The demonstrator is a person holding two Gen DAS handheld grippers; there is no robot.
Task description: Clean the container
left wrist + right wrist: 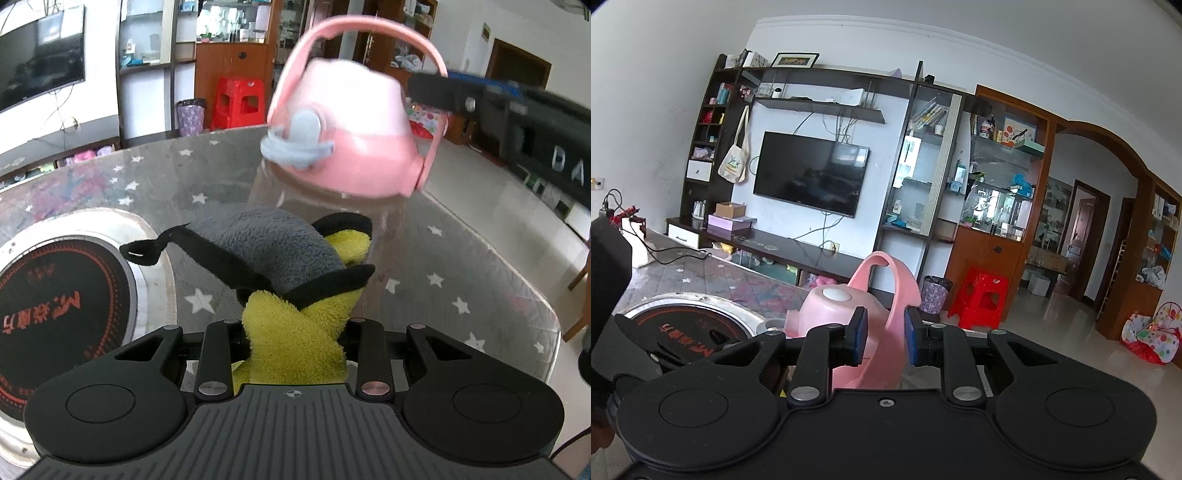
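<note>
A clear bottle (314,199) with a pink lid (354,147) and a pink carry handle (369,33) stands tilted over the glass table, blurred. My left gripper (295,314) is shut on a yellow and grey cleaning cloth (280,258), which hangs just in front of the bottle's clear body. My right gripper (884,339) is shut on the pink handle (905,288) beside the lid (831,310). It also shows in the left wrist view (461,92) at the upper right.
A round induction cooker (55,314) is set into the star-patterned glass table (461,258) at the left; it also shows in the right wrist view (683,325). A red stool (982,299) and a bin (934,291) stand on the floor beyond.
</note>
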